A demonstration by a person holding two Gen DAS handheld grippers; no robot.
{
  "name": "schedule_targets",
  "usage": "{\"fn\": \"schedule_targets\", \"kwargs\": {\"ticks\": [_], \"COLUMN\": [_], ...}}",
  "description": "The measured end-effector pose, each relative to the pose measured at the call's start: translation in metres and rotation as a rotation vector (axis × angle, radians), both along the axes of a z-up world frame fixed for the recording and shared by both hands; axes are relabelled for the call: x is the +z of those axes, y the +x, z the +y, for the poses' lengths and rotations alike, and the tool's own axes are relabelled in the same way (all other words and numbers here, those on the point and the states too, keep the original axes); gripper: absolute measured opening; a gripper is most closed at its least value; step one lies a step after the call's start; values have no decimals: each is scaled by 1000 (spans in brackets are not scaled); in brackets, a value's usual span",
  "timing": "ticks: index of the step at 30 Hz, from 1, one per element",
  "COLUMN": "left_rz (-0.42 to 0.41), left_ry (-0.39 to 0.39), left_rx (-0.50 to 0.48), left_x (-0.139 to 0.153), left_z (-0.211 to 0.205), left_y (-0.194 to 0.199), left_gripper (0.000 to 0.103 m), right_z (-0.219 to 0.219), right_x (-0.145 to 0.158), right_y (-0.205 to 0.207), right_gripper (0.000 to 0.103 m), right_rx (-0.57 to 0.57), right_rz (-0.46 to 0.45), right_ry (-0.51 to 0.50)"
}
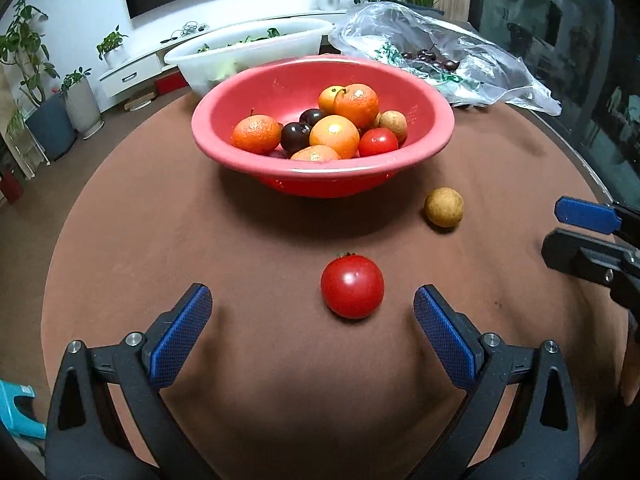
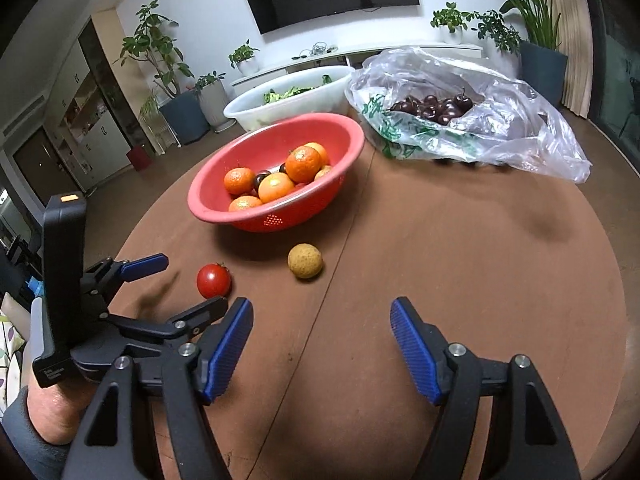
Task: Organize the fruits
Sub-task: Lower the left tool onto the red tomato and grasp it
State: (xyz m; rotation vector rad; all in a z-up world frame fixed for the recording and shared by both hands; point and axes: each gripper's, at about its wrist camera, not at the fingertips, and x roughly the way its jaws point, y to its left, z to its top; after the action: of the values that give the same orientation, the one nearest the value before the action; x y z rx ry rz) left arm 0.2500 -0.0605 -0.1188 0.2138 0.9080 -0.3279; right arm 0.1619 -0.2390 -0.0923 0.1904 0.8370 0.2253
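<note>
From the left wrist, the left gripper (image 1: pixel 312 312) has its fingers spread and empty, the tomato (image 1: pixel 352 286) lying on the bench (image 1: pixel 160 240) just ahead between them; the red bowl (image 1: pixel 420 160) sits beyond. Best to settle lower, centre, then close gently.

From the right wrist, the right gripper (image 2: pixel 322 344) is spread and empty, with the tan fruit (image 2: pixel 305 261) ahead.

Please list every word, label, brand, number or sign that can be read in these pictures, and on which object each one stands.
None can be read.
Plastic bag: green print, too crumpled and blurred to read.
Left hand-held gripper: pale small print on its black body, too small to read.
Red bowl: no text visible.
</note>
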Motion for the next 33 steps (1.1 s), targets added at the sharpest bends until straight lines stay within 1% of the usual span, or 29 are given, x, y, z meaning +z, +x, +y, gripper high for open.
{"fn": "schedule_targets", "kwargs": {"ticks": [1, 2, 4, 6, 11, 13, 17, 18, 20, 21, 29, 33], "left_rz": [0, 5, 19, 31, 39, 43, 46, 46, 50, 54, 53, 44], "left_ry": [1, -1, 0, 1, -16, -24, -31, -32, -52, -63, -91, -115], "left_rx": [0, -3, -8, -12, -27, -42, -63, -63, -66, -70, -62, -42], "left_x": [0, -1, -4, -7, -6, -6, -5, -5, -4, -3, -3, 2], "left_z": [-1, -3, -5, -6, -7, -8, -11, -11, -9, -8, 2, 12], "left_y": [2, 4, 7, 9, 11, 10, 9, 9, 8, 8, 6, 4], "left_gripper": [93, 89, 75, 69, 61, 52, 42, 38, 32, 30, 30, 30], "right_z": [-1, -2, -2, -3, -5, -3, 0, 0, 1, 1, 12, 21], "right_x": [-1, -2, -4, -5, -8, -9, -9, -9, -8, -8, -8, -10], "right_y": [1, 1, 1, 1, 1, 2, 3, 3, 3, 4, 11, 24], "right_gripper": [74, 74, 74, 74, 72, 70, 69, 69, 69, 69, 67, 64], "right_rx": [0, -1, -1, -7, -16, -9, 0, 1, 2, 3, 24, 42], "right_rz": [1, 2, 4, 2, 0, 5, 6, 7, 6, 6, 10, 16], "right_ry": [2, 3, 4, 2, 2, -1, -8, -9, -14, -17, -49, -76]}}
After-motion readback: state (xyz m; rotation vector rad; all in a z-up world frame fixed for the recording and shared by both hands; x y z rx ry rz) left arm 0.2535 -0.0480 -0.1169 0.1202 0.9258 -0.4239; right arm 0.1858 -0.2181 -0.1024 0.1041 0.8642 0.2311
